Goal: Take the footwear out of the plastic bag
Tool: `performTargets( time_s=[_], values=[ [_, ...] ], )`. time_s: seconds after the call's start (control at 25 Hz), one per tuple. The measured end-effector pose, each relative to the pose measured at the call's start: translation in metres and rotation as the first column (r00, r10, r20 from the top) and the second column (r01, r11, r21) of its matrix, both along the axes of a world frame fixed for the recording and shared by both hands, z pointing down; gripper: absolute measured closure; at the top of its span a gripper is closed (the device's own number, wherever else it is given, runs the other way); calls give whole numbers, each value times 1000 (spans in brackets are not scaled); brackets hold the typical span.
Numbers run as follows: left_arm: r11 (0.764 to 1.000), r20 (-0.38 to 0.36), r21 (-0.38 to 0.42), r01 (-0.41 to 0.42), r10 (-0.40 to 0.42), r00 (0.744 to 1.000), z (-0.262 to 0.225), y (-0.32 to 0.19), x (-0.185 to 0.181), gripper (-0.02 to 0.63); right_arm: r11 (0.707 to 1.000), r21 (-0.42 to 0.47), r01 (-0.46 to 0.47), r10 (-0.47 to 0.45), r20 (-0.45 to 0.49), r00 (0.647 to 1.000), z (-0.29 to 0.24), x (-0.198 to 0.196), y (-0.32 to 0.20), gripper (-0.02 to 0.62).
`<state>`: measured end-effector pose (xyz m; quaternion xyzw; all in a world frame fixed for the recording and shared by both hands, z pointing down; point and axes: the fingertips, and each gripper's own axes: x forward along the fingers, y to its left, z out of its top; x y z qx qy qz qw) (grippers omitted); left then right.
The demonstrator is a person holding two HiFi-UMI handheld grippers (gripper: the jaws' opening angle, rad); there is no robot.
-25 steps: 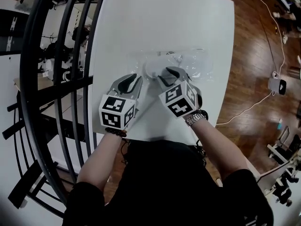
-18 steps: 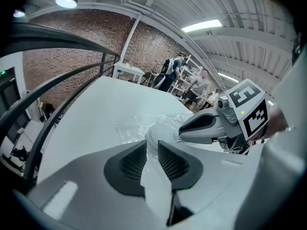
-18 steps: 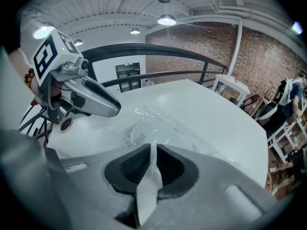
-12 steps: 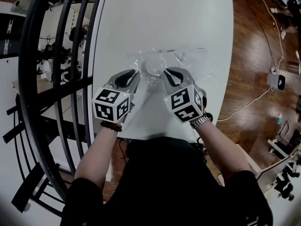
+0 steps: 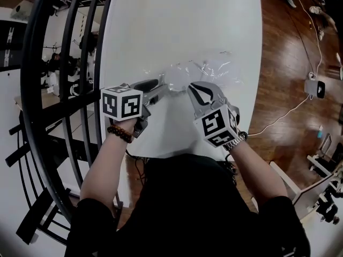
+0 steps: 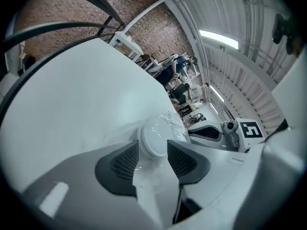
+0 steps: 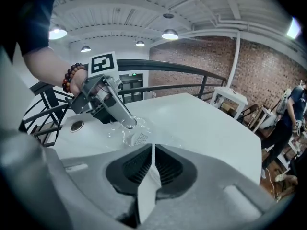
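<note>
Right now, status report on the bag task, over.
Left gripper jaws just opened, bagged footwear between them. Right gripper just closed at plastic bag edge, pinch unclear. Nothing in the way.

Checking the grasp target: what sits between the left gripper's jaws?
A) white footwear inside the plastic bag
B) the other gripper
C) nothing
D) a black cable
A: the left gripper, whose jaws have just been opening, straddles the rounded white footwear inside the clear plastic bag.
</note>
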<state>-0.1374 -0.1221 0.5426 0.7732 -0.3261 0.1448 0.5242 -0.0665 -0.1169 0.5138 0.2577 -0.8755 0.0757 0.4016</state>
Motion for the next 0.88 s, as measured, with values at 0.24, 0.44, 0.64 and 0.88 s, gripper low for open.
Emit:
performTargets(
  time_s=[0.24, 0.44, 0.64, 0.88],
  values=[
    [990, -77, -143, -10, -1, 997, 10, 12, 15, 356, 999, 25, 43, -44, 40, 998, -6, 2, 11, 584],
    [974, -133, -226, 14, -45, 990, 14, 19, 20, 341, 998, 51, 45, -49, 82, 995, -14, 3, 15, 589],
    [959, -194, -283, 23, -81, 978, 15, 22, 31, 337, 997, 66, 43, -50, 100, 994, -19, 8, 16, 591],
    [964, -164, -263, 26, -71, 984, 21, 17, 29, 437, 997, 54, 54, -59, 94, 994, -14, 5, 17, 591]
  ],
)
